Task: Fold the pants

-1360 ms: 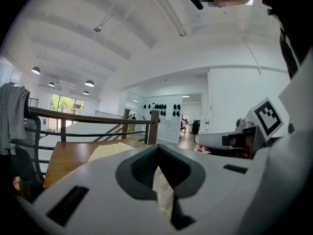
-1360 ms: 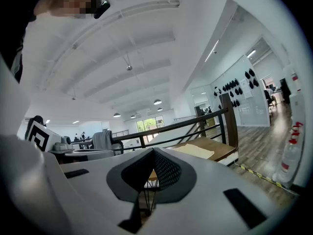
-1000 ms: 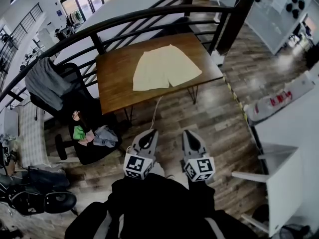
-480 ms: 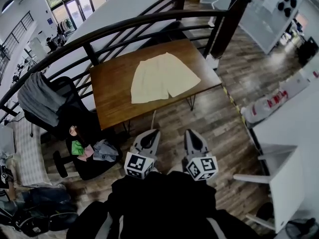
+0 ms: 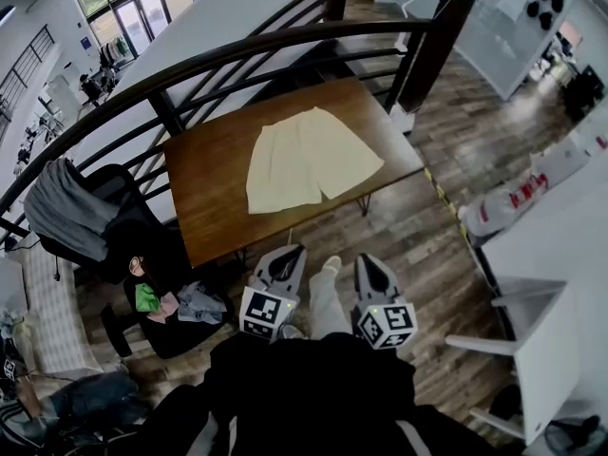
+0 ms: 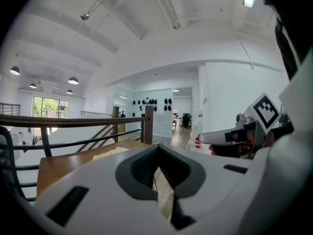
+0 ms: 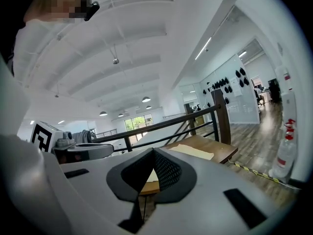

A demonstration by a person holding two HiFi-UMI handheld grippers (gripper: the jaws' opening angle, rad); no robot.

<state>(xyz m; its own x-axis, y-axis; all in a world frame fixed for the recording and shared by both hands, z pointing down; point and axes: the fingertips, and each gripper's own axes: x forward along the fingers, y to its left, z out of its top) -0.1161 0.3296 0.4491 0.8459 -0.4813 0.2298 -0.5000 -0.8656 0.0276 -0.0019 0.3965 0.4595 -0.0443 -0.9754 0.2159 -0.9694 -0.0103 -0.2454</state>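
Both grippers have travelled forward with the person since a second ago: the worktop (image 5: 204, 193) now lies nearer in the head view, and a foot (image 5: 330, 266) shows between them in mid-step. The left gripper (image 5: 288, 253) and right gripper (image 5: 369, 260) are held side by side, low in front of the body, well short of the worktop's near edge. Each has its fingers closed together with nothing between them; their own views show only floor and wood through the gap.

The pants (image 5: 306, 158) — pale yellow shorts — lie flat and spread on the wooden worktop, waistband towards the railing (image 5: 237, 50), legs towards the person, set a little askew to the edges. Folding has not begun.

Trouble from here would likely come from the cloth being thin and flat. Fingers that arrive closed, or skim the wood, may push the fabric into wrinkles instead of pinching it. They may also catch only the top layer, leaving a lopsided fold.
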